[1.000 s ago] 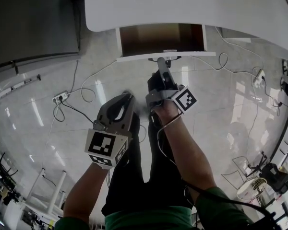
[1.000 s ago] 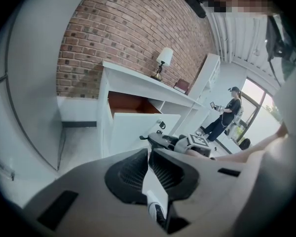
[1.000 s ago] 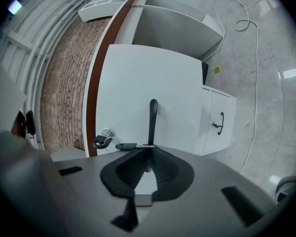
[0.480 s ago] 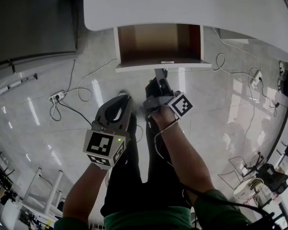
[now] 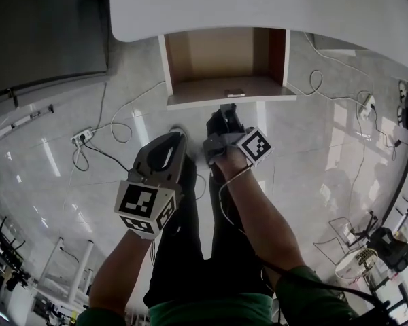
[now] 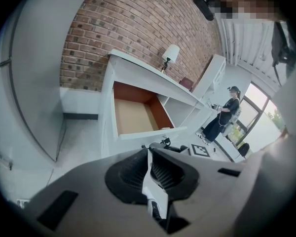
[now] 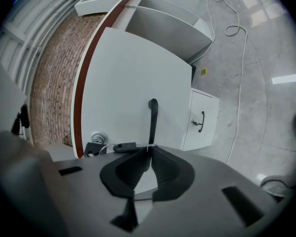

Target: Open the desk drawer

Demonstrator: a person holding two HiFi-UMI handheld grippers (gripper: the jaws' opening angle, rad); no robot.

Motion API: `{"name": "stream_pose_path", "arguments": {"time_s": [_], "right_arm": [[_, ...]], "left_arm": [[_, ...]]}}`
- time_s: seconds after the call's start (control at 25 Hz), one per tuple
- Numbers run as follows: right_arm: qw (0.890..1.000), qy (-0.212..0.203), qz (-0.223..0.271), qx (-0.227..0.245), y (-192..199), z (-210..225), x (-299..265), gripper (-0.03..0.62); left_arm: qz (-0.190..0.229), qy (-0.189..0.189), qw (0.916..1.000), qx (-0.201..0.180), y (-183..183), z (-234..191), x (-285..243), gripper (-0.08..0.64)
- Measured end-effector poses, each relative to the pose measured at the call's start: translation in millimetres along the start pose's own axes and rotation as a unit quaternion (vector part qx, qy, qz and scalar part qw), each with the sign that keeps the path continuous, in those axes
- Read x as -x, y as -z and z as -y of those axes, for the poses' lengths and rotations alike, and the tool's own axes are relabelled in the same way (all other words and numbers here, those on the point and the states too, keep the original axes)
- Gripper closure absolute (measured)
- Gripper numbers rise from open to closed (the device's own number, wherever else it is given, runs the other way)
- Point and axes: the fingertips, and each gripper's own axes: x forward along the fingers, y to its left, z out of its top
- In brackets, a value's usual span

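Black pads [image 7: 132, 166] of right gripper [image 7: 149, 148] pinch the dark drawer handle [image 7: 152, 122]. Brown-lined drawer [image 5: 190, 102] stands pulled out under white desk [image 5: 258, 5]. Left gripper [image 6: 150, 154]: pads pressed together, empty, held low beside the right.

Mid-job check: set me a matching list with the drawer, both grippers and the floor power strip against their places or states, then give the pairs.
Things:
1. drawer
2. left gripper
3. right gripper
4. power strip

States:
A. lies on the floor, cables attached
B. shut on the drawer handle
C. pulled out from under the desk
D. jaws together, holding nothing, short of the desk

Pairs: 1-C, 2-D, 3-B, 4-A
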Motion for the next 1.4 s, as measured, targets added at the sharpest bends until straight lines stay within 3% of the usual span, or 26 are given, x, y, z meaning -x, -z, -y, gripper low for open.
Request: {"name": "stream_pose_path", "arguments": {"time_s": [0.52, 0.8, 0.96, 1.16, 1.4], "right_arm": [[0.999, -0.045, 0.020, -0.017, 4, 18, -1, 0.566], [0.995, -0.090, 0.020, -0.026, 9, 25, -6, 0.568], [0.994, -0.098, 0.023, -0.032, 9, 27, -9, 0.568], [0.994, -0.102, 0.019, -0.030, 9, 28, -9, 0.565], [0.996, -0.083, -0.009, -0.016, 21, 27, 1, 0.560]], "left_arm": [[-0.009, 0.014, 0.9998, -0.008, 9, 7, -15, 0.538], [-0.010, 0.023, 0.9995, 0.021, 26, 8, -21, 0.539], [-0.024, 0.021, 0.9992, 0.025, 24, 10, -26, 0.539], [-0.013, 0.024, 0.9994, 0.023, 27, 6, -30, 0.538], [-0.024, 0.021, 0.9993, 0.021, 13, 7, -30, 0.538]]}}
